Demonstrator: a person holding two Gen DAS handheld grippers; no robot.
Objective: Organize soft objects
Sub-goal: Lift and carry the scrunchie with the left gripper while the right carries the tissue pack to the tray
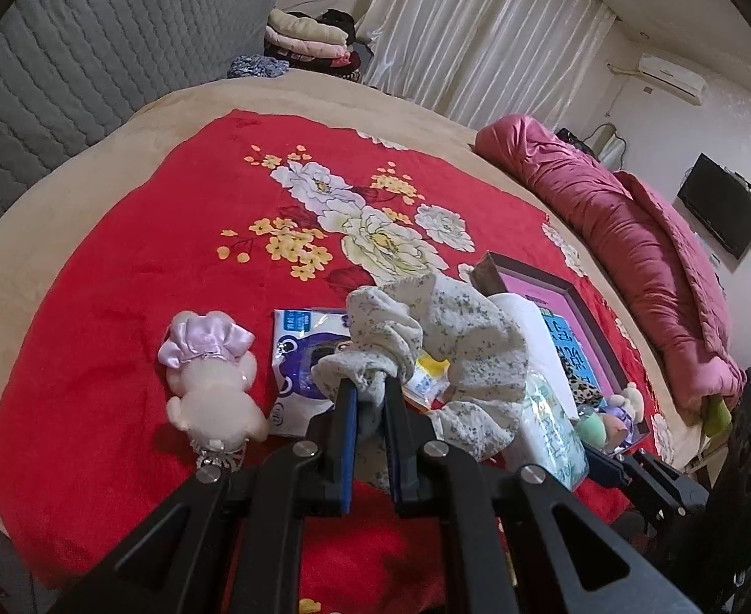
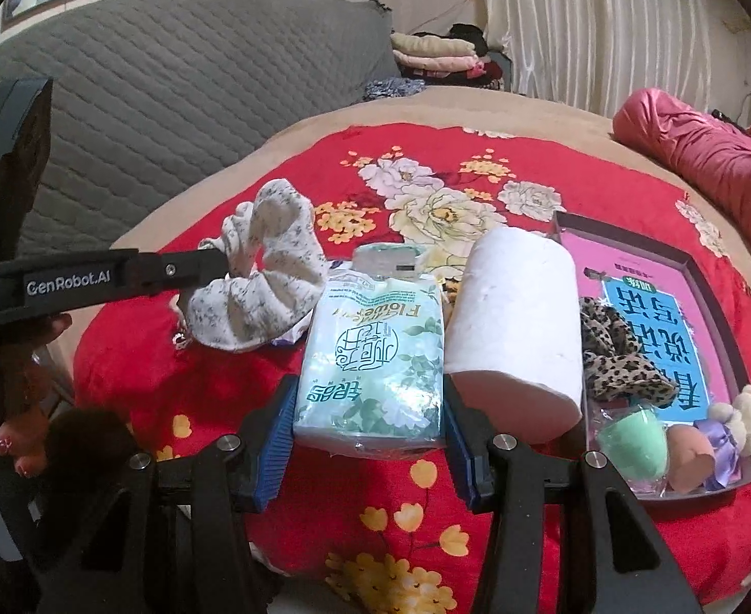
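My left gripper (image 1: 370, 384) is shut on a floral white cloth (image 1: 457, 348), which hangs lifted over the red blanket; the cloth (image 2: 267, 276) also shows at the left of the right wrist view, pinched at the tip of the left gripper (image 2: 219, 258). My right gripper (image 2: 370, 409) is shut on a green-printed tissue pack (image 2: 375, 363), its blue pads pressed on both sides. A white paper roll (image 2: 516, 317) leans beside the pack. A shallow box (image 2: 718, 266) holds a leopard-print cloth (image 2: 621, 358), a green sponge (image 2: 631, 442) and small plush toys.
A pink plush doll with a satin cap (image 1: 211, 378) and a blue wipes pack (image 1: 298, 358) lie on the red floral blanket (image 1: 145, 256). A rolled pink quilt (image 1: 631, 256) lies at the right. A grey quilted headboard (image 2: 170, 102) and folded clothes (image 2: 442, 56) stand behind.
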